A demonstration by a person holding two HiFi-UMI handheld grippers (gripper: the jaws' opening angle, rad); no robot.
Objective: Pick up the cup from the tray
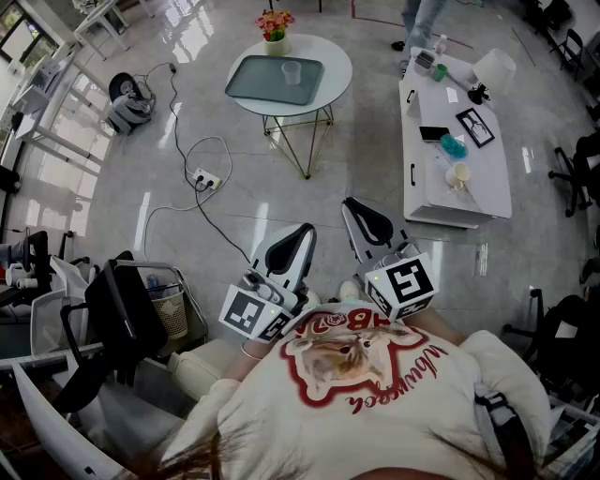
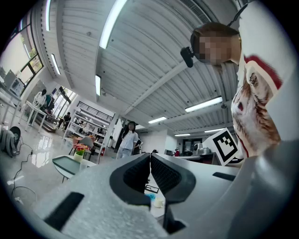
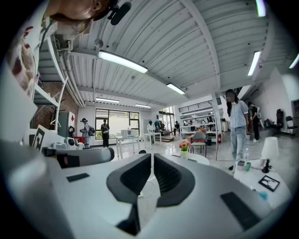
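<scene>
We hold both tongs low and close to our chest, above the pale floor. The left tongs point(image 1: 302, 234) are closed: in the left gripper view the two dark pads meet along one thin line with nothing between them. The right tongs point(image 1: 354, 208) are closed too, pads together and empty, just beside the left pair and tilted a little away from it.

The cup point(image 1: 292, 72), a small clear one, stands upright on the grey-green tray point(image 1: 253, 82), in the tray's far right part. The tray lies on the round desk point(image 1: 336, 64), a white top on thin golden legs, and a pot of flowers point(image 1: 275, 26) stands at the desk's far edge, just beyond the tray.

The cup is well apart from both tongs, with a wide stretch of bare floor between. From the head view it lies almost straight ahead of the left tongs and ahead and to the left of the right tongs. In the left gripper view the tray and cup show small and low, off to the left of the closed pads. In the right gripper view we see the round desk and flowers beyond the pads, slightly to the right, but cannot make out the cup there.

A power strip point(image 1: 204, 179) with its cable lies on the floor to the left of the path between us and the round desk.
</scene>
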